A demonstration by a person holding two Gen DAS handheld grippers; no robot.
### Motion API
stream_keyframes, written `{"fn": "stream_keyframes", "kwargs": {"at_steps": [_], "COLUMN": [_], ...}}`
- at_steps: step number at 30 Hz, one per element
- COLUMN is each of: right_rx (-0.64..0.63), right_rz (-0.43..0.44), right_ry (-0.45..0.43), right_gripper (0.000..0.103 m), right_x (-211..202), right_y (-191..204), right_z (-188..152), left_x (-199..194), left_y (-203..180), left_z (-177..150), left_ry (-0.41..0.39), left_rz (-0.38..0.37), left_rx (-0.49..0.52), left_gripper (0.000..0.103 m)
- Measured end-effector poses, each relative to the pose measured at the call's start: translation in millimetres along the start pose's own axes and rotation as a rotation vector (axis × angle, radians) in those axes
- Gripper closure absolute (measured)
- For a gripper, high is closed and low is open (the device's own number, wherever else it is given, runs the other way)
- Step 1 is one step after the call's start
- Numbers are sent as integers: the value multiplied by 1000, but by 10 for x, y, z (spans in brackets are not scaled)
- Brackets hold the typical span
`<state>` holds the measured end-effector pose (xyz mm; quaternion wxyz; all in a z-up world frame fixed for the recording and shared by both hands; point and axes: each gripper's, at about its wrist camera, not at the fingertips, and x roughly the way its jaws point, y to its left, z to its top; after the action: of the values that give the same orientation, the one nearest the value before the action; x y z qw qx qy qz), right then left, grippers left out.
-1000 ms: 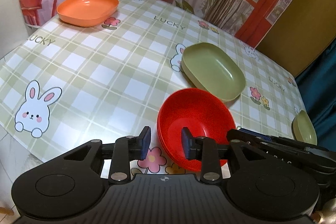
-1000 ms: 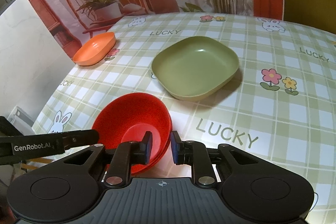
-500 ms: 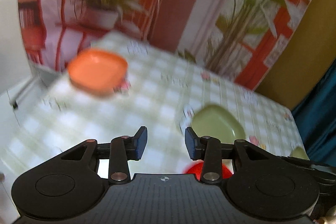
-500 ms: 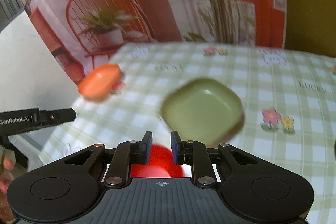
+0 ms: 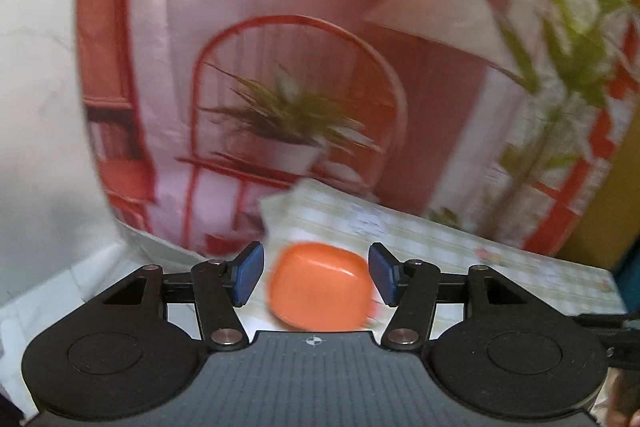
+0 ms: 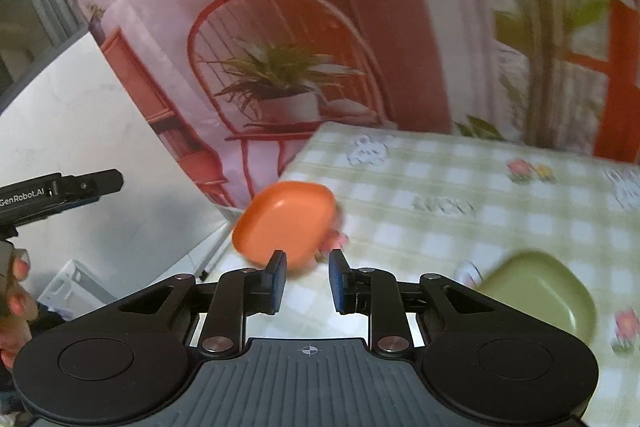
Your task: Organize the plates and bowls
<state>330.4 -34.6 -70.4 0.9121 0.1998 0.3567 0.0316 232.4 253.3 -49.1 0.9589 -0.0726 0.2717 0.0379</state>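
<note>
My left gripper has its two blue pads spread wide and holds nothing. The orange plate appears in the gap between my left fingers, but it lies farther ahead on the checked tablecloth, near the table corner, and does not touch the pads. The picture is blurred, so I cannot tell more about its rim.

My right gripper is also released, with a narrower gap between the pads and nothing inside. The orange plate sits just beyond my right fingertips, a little to the left of the gap. The green plate lies to the right of my right fingers, partly hidden behind the gripper body. Behind the table hangs a printed backdrop with a chair and a plant.
</note>
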Motion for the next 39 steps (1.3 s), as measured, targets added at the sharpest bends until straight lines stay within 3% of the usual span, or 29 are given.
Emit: {"fn": "stream_keyframes", "kwargs": {"at_steps": [7,10,16,30,31,33,36,39], "right_rx": [-28,-62,-38,-35,-31,-28,-30,7], "right_rz": [-35,-57,-90,-110,-111,-107,-88,-78], "right_ry": [28,53,135,199,202,209,211,216], "right_gripper": [80,80,79,81,83,85,96,96], "right_x": [914,1312,1952,2398,2402,2405,2371,2306], "right_y": [83,49,-152,-243,-247,-253,-258,-287], "right_z": [402,507,528,410,399,382,370,366], "left_x": [644,986,1519,1914,1928,1946,1940,1869], "left_y": [439,529,527,499,500,509,550,550], "left_z": [35,-169,-558,-773,-782,-808,-842,-836], "left_ry": [9,61,157,230,237,250,245,224], "left_rz": [39,31,38,37,40,47,29,27], "left_rx": [-82,-148,-153,-149,-151,-161,-181,-184], "left_gripper": [43,43,43,44,45,66,88,89]}}
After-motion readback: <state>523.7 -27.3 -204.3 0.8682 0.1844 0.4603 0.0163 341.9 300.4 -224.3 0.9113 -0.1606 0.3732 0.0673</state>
